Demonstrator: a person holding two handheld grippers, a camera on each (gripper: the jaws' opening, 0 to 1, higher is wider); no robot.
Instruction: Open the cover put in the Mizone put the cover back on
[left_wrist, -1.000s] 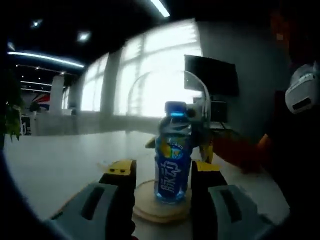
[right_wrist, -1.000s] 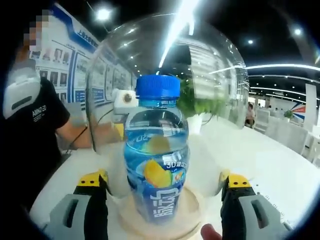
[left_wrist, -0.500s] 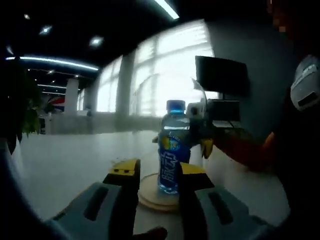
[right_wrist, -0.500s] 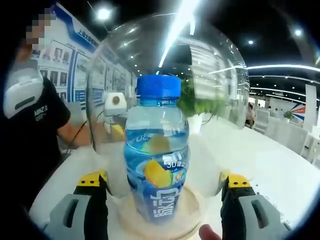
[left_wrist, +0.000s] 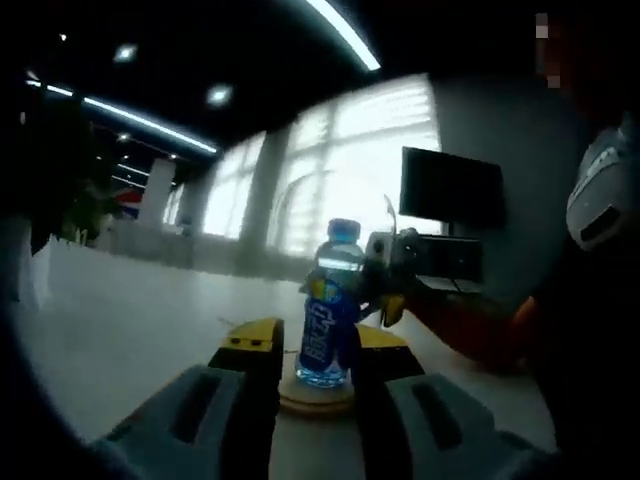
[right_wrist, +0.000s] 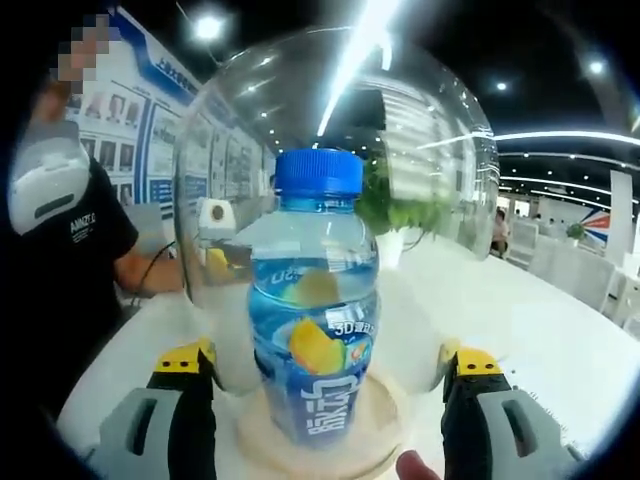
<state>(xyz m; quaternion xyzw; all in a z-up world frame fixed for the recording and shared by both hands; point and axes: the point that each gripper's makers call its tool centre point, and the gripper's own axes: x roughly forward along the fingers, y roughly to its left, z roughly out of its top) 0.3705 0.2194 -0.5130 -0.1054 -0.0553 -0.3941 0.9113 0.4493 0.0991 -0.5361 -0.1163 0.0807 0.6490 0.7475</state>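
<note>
A blue Mizone bottle with a blue cap stands upright on a round wooden base. My left gripper sits a little short of it, open by a narrow gap and holding nothing. Beyond the bottle, my right gripper holds the clear glass dome cover tilted. In the right gripper view the bottle stands close in front on the base. The dome rises around and behind it. My right gripper has its jaws wide apart against the dome's sides. The left gripper shows small through the glass.
The white table stretches away on the left. A dark monitor stands behind the bottle. A person in a black shirt is at the left. A green plant shows through the dome, and a fingertip at the bottom.
My left gripper has drawn back from the bottle, which now looks smaller, and its jaws have narrowed. The right gripper, dome and bottle have stayed put.
</note>
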